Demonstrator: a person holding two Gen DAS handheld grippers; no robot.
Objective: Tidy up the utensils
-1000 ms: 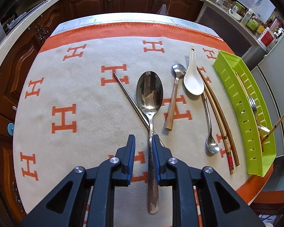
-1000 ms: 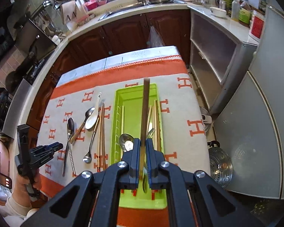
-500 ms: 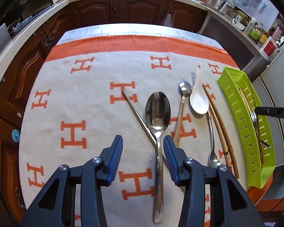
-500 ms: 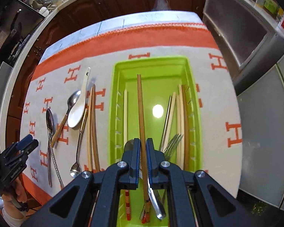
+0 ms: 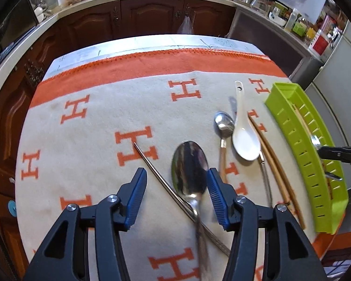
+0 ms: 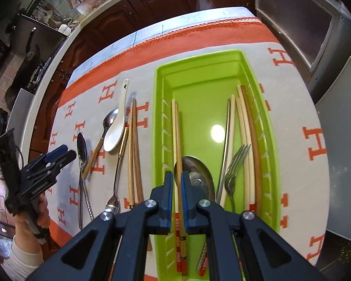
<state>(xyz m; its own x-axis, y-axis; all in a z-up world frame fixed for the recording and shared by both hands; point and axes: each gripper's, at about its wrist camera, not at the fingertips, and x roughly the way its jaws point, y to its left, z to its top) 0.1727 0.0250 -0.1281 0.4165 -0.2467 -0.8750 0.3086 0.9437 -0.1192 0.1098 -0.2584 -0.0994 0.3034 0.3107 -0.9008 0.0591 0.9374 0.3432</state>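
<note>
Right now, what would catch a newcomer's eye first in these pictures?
The lime-green tray on the orange-and-cream H-patterned cloth, already holding chopsticks, a fork and a spoon. The right gripper is shut on a brown chopstick over it. The left gripper stands open above a big steel spoon.

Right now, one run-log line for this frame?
left tongs: jaws just opened, over large spoon, not gripping | right tongs: shut on chopstick in green tray | white spoon: on cloth

The only lettering I can read is the orange capital H repeated across the cream cloth (image 5: pixel 86 140) covering my worktop. Labels on the far counter's containers are too blurred.
</note>
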